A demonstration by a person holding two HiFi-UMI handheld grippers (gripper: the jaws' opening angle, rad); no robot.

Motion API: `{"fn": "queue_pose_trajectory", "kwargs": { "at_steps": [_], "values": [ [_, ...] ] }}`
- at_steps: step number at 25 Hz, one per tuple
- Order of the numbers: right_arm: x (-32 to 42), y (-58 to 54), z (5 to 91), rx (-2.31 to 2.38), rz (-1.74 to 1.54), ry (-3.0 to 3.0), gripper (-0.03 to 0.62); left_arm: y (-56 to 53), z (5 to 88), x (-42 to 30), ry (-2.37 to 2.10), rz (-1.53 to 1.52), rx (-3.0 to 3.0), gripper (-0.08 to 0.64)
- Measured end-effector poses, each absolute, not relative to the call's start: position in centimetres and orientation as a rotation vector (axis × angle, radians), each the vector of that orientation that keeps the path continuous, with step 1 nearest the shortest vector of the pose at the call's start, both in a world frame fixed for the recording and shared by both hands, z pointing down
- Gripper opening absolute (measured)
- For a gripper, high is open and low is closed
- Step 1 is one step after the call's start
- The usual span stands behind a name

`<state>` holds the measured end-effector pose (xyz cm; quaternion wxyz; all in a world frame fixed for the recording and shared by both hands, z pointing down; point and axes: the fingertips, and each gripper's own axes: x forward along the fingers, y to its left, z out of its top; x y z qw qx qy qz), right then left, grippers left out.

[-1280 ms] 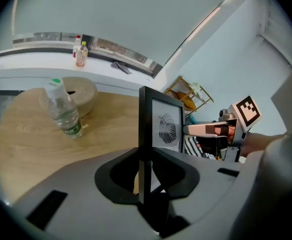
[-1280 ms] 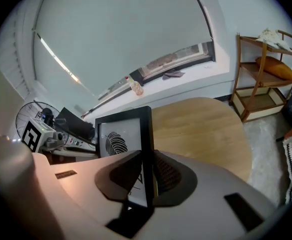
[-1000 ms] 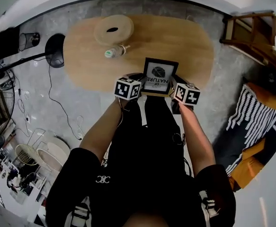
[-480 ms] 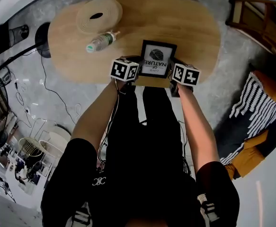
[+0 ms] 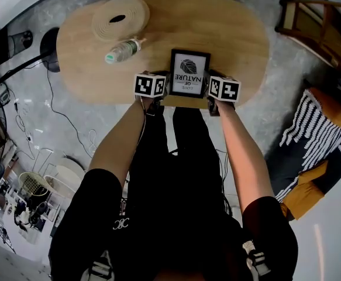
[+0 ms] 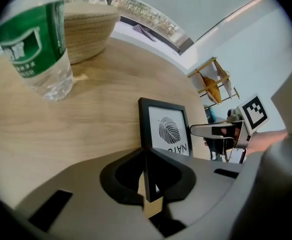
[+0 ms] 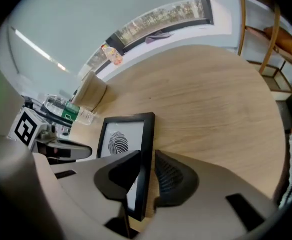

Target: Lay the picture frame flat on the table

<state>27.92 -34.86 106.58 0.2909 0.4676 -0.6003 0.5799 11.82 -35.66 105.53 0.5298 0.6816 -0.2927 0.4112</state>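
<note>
A black picture frame (image 5: 189,73) with a white leaf print is held over the near edge of the oval wooden table (image 5: 234,34), its face turned up toward the head view. My left gripper (image 5: 168,87) is shut on the frame's left edge and my right gripper (image 5: 210,90) on its right edge. In the left gripper view the frame (image 6: 167,128) runs out from between the jaws of the left gripper (image 6: 148,176). In the right gripper view the frame (image 7: 120,141) does the same for the right gripper (image 7: 147,176). Whether the frame rests on the wood I cannot tell.
A water bottle (image 5: 122,50) lies on the table to the far left of the frame, beside a round woven basket (image 5: 120,17). A wooden rack (image 5: 319,22) and a striped cushion (image 5: 310,139) stand at the right. Cables (image 5: 59,116) trail on the floor at the left.
The frame has tipped back and now shows its face more squarely to the head view. Both grippers stayed clamped on its sides and moved with it.
</note>
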Motion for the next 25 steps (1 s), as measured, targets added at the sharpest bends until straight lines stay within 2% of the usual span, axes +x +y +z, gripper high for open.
{"fn": "queue_pose_trajectory", "kwargs": {
  "at_steps": [4, 7, 19, 25],
  "values": [
    [28.9, -37.1, 102.4, 1.353, 1.28, -1.71, 0.059, -37.6, 101.4, 11.5, -0.736, 0.954, 1.73, 0.037],
    [28.0, -39.1, 96.2, 1.415, 1.132, -1.818, 0.017, -39.8, 96.3, 10.9, -0.818, 0.894, 1.812, 0.035],
    [23.2, -41.9, 62.8, 1.764, 0.672, -2.143, 0.015, -45.0, 61.5, 8.1, -1.132, 0.539, 2.312, 0.034],
    [21.3, -42.1, 47.4, 1.836, 0.358, -2.324, 0.014, -44.7, 48.5, 4.1, -1.301, 0.37, 2.445, 0.034]
  ]
}}
